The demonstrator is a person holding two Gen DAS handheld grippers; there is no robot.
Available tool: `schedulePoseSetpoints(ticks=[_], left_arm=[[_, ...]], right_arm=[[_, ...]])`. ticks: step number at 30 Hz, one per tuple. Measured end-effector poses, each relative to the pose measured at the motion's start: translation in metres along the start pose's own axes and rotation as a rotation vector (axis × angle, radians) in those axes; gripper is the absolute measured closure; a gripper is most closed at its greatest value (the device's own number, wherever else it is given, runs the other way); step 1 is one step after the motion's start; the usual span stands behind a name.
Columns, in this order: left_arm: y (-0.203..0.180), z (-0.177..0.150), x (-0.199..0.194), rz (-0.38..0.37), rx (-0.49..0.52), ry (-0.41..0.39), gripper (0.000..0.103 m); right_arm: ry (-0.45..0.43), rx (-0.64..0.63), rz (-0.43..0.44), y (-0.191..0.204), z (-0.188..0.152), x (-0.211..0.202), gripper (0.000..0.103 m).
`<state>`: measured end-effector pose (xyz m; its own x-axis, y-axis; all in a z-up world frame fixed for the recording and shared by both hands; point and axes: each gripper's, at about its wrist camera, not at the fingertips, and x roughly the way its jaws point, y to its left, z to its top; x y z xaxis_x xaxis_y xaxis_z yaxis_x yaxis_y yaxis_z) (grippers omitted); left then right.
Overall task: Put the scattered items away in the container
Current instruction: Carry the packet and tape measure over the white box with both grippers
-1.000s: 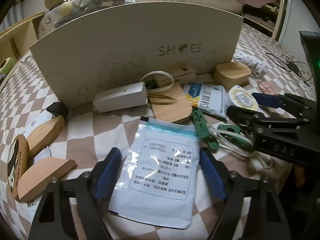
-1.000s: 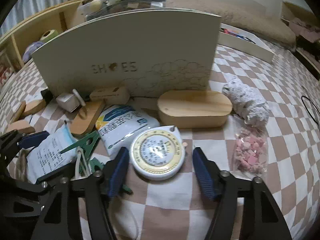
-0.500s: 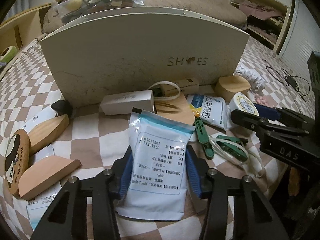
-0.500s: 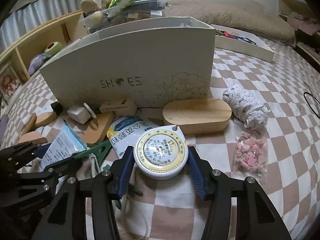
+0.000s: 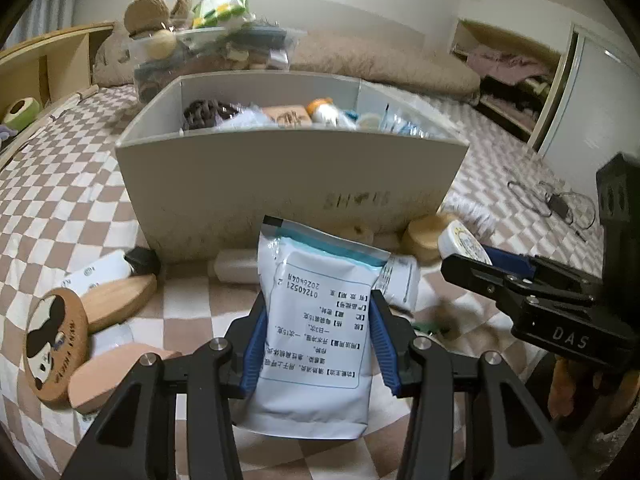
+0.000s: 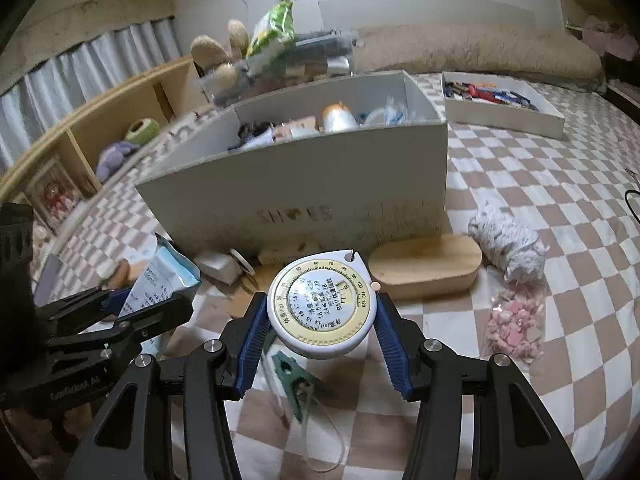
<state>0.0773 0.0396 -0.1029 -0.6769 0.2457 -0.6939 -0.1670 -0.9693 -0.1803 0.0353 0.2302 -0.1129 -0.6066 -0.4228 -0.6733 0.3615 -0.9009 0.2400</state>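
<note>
The white "SHOES" box [image 5: 280,168] stands ahead on the checkered cloth, open on top, with several items inside. My left gripper [image 5: 317,332] is shut on a white and blue printed pouch [image 5: 320,280], which hangs clear of the cloth in front of the box. My right gripper [image 6: 322,320] is shut on a round white and yellow tape measure [image 6: 320,300], also raised, before the same box [image 6: 304,184]. The two grippers are side by side: the right one [image 5: 492,264] shows at the right of the left wrist view.
On the cloth by the box lie an oval wooden case [image 6: 424,264], a white lace roll [image 6: 508,244], a bag of pink bits [image 6: 516,320], a green clip [image 6: 296,376], wooden pieces [image 5: 116,300] and a panda coaster [image 5: 56,344]. A white tray [image 6: 504,108] sits back right.
The left jaws closed on the pouch. Both grippers rose with their items off the cloth, and the inside of the box has come into view.
</note>
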Motion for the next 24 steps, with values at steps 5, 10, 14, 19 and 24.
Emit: schedulePoseSetpoints(ticks=[5,10,14,19,24], left_arm=[[0.0,0.018,-0.018,-0.005,-0.007,-0.07,0.056],[0.006,0.04,-0.03,0.015,-0.014,-0.121,0.056],[0.009,0.061,-0.039,0.02,-0.027,-0.16,0.056],[0.008,0.089,-0.049,0.029,-0.018,-0.214,0.056],[0.004,0.118,-0.055,0.034,0.001,-0.261,0.056]], right_arm=[[-0.054,0.011,0.034,0.003,0.011,-0.017,0.049],[-0.112,0.012,0.07,0.005,0.03,-0.032,0.049],[-0.16,0.015,0.101,0.005,0.051,-0.043,0.049],[-0.2,0.003,0.116,0.005,0.073,-0.05,0.049],[-0.221,-0.018,0.111,0.008,0.098,-0.05,0.049]])
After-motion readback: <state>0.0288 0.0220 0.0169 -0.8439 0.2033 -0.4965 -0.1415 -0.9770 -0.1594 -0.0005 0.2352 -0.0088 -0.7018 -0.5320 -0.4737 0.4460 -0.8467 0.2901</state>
